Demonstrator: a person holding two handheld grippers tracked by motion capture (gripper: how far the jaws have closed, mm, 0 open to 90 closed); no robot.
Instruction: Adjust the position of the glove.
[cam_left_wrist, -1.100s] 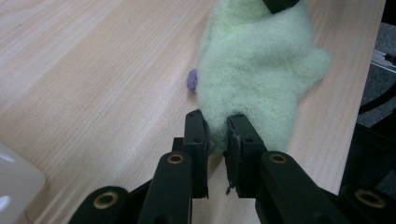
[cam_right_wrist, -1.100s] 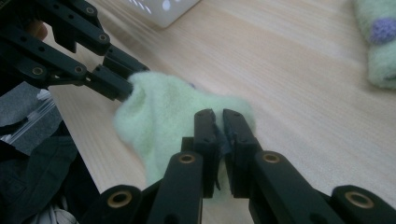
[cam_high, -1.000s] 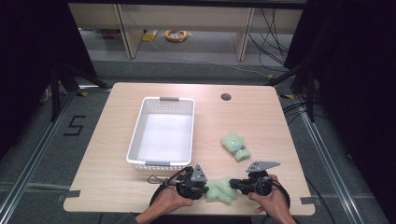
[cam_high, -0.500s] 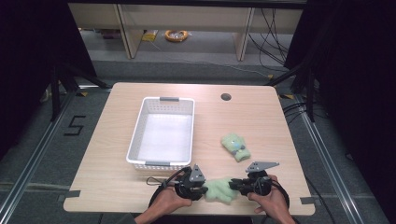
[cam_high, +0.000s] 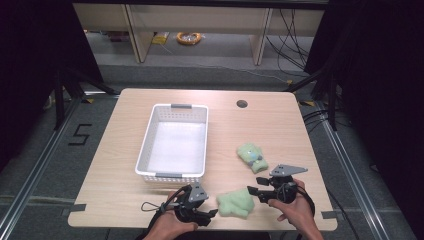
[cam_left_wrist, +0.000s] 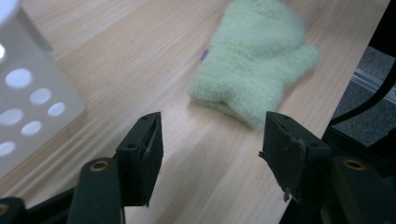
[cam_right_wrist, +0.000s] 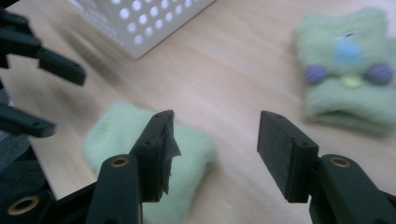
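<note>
Flanking: the left gripper (cam_high: 212, 213) and right gripper (cam_high: 251, 191) sit on either side of the plain green mitten (cam_high: 236, 204), likely so either can take it.
Left gripper: jaws spread wide, empty, just short of the mitten's cuff.
Right gripper: jaws parted, empty, just beside the mitten's far edge.
Plain green mitten: flat near the table (cam_high: 280, 120) front edge, a little beyond the white basket (cam_high: 172, 175) front corner, outside it.
Decorated mitten (cam_high: 252, 157): beside the basket, farther back, untouched.
White basket: empty, presumably the destination.
Hard to make out: the right gripper view is motion-blurred; decorations read as coloured blobs.
Cut off: forearms at the frame bottom.
</note>
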